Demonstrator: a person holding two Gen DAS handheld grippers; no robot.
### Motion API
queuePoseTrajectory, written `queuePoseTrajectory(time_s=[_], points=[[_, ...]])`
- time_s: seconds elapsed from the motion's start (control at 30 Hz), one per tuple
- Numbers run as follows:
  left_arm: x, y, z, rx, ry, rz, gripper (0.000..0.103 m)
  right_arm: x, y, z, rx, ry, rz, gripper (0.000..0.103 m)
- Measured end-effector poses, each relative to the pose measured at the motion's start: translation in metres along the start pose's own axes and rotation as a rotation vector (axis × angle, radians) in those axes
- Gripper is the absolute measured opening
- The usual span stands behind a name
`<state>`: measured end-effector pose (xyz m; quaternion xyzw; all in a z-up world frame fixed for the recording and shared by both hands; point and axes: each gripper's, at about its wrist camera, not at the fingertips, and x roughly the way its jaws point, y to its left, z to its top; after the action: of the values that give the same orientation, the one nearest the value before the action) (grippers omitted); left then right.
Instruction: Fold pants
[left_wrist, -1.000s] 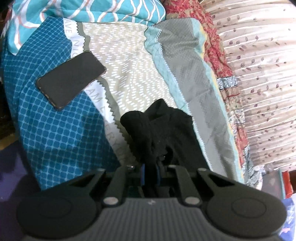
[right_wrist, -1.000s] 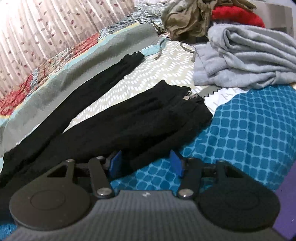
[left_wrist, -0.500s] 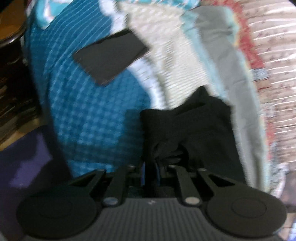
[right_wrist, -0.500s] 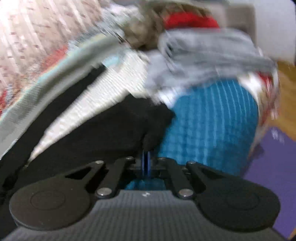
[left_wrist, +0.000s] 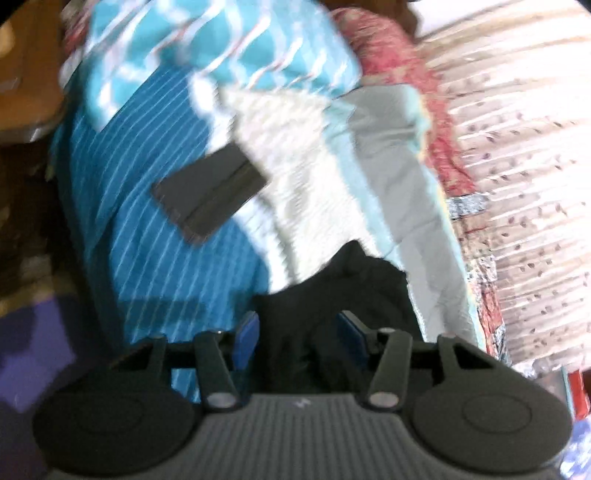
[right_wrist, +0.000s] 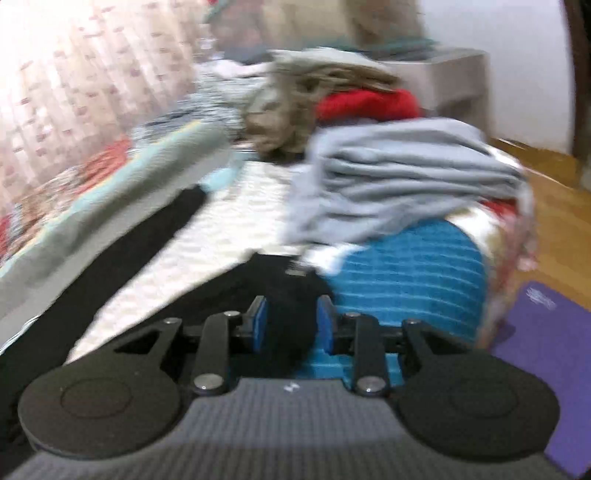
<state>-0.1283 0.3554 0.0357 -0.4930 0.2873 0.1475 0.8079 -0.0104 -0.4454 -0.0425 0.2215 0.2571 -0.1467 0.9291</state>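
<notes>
Black pants lie on the patterned bedspread. In the left wrist view a bunched end of the pants sits right in front of my left gripper. Its jaws are opening, and black cloth lies loose between the blue pads. In the right wrist view the pants stretch away to the left, one leg lying apart. My right gripper is at the waist end near the bed's edge. Its jaws are opening with a fold of black cloth between them. Both views are blurred.
A dark phone lies on the blue part of the bedspread, below a teal pillow. A grey clothes pile, a red garment and an olive one crowd the far right. A purple mat covers the floor.
The left jaws, earlier shut on the pants' end, have spread apart. The right jaws closed on the waist edge, then parted again, and that gripper has risen. Both views have swung.
</notes>
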Motion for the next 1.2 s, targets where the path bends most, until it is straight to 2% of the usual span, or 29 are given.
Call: queuePoseTrajectory(time_s=[0.1, 0.13, 0.23, 0.33, 0.47, 0.57, 0.6, 0.63, 0.67, 0.7, 0.73, 0.77, 0.8, 0.83, 0.9, 1.0, 1.07, 1.13, 1.2], points=[[0.018, -0.033, 0.014, 0.122, -0.004, 0.022, 0.052, 0.019, 0.035, 0.006, -0.015, 0.069, 0.144, 0.033], [0.027, -0.048, 0.017, 0.178, -0.002, 0.017, 0.056, 0.028, 0.049, 0.008, -0.016, 0.096, 0.196, 0.033], [0.065, -0.102, 0.022, 0.408, -0.003, 0.032, 0.067, 0.045, 0.094, 0.009, -0.035, 0.156, 0.306, 0.034], [0.125, -0.161, 0.013, 0.639, 0.020, 0.050, 0.075, 0.065, 0.136, 0.001, -0.060, 0.219, 0.390, 0.035], [0.216, -0.227, -0.011, 0.930, 0.025, 0.104, 0.086, 0.091, 0.171, -0.018, -0.084, 0.288, 0.430, 0.036], [0.276, -0.253, -0.023, 1.033, 0.031, 0.159, 0.093, 0.112, 0.183, -0.030, -0.069, 0.357, 0.448, 0.036], [0.295, -0.258, -0.025, 1.049, 0.046, 0.169, 0.100, 0.117, 0.186, -0.032, -0.076, 0.375, 0.450, 0.036], [0.310, -0.258, -0.026, 1.053, 0.073, 0.180, 0.103, 0.120, 0.189, -0.033, -0.089, 0.387, 0.450, 0.036], [0.328, -0.258, -0.028, 1.054, 0.113, 0.199, 0.102, 0.123, 0.192, -0.032, -0.108, 0.399, 0.447, 0.036], [0.343, -0.255, -0.032, 1.060, 0.142, 0.225, 0.086, 0.124, 0.195, -0.031, -0.118, 0.404, 0.446, 0.036], [0.357, -0.253, -0.036, 1.080, 0.173, 0.257, 0.038, 0.129, 0.197, -0.030, -0.127, 0.409, 0.446, 0.036], [0.369, -0.248, -0.041, 1.108, 0.205, 0.309, 0.024, 0.127, 0.197, -0.030, -0.131, 0.410, 0.443, 0.036], [0.371, -0.245, -0.045, 1.121, 0.192, 0.335, 0.014, 0.133, 0.199, -0.028, -0.135, 0.412, 0.438, 0.036], [0.368, -0.247, -0.046, 1.128, 0.147, 0.329, 0.009, 0.135, 0.201, -0.029, -0.135, 0.412, 0.434, 0.036], [0.356, -0.252, -0.033, 1.089, 0.034, 0.314, 0.009, 0.144, 0.207, -0.025, -0.125, 0.411, 0.438, 0.036], [0.340, -0.257, -0.002, 0.894, -0.087, 0.247, 0.009, 0.152, 0.217, -0.022, -0.114, 0.385, 0.460, 0.036], [0.346, -0.257, -0.001, 0.891, -0.091, 0.273, 0.013, 0.159, 0.223, -0.025, -0.112, 0.378, 0.479, 0.036], [0.361, -0.254, -0.015, 0.960, -0.044, 0.334, 0.027, 0.167, 0.229, -0.033, -0.100, 0.408, 0.479, 0.036], [0.366, -0.253, -0.028, 1.025, -0.023, 0.387, 0.035, 0.168, 0.230, -0.040, -0.080, 0.449, 0.499, 0.036]])
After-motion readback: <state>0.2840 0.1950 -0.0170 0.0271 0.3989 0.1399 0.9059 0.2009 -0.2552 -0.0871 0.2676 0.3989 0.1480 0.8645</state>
